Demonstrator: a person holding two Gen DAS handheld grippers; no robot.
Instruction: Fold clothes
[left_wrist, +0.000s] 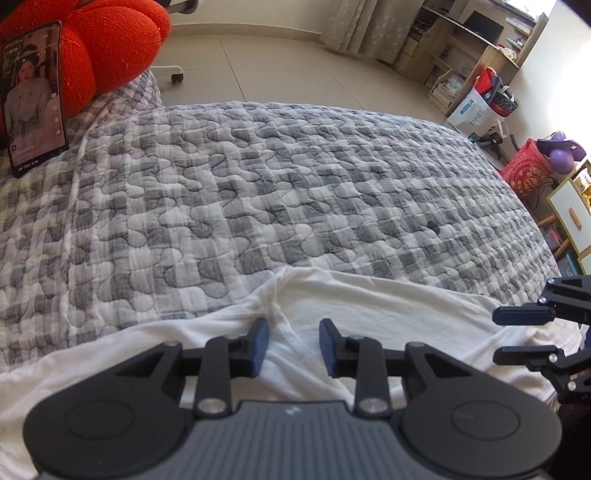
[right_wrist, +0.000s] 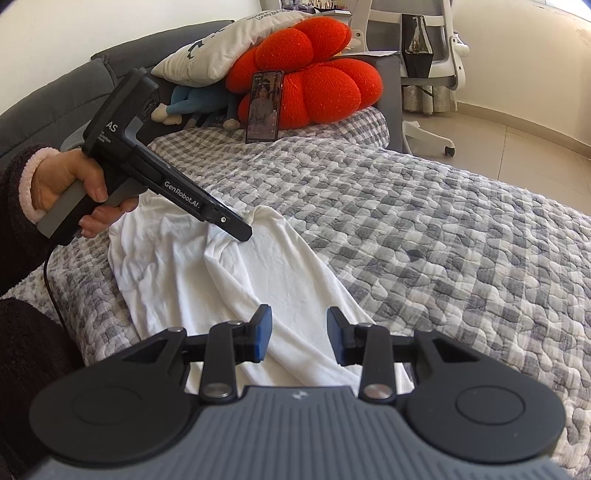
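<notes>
A white garment lies partly spread and rumpled on the grey checked quilt, near the front edge of the bed. My left gripper hovers low over a raised seam fold of it, with its blue pads apart and cloth showing in the gap. In the right wrist view a hand holds the left gripper, its tip down at a bunched part of the white garment. My right gripper stands open over the garment's near end, also showing at the side as the right gripper.
A red pumpkin cushion with a phone propped against it sits at the head of the bed, beside a white pillow and a plush toy. An office chair, shelves, bags and a red box stand around the bed.
</notes>
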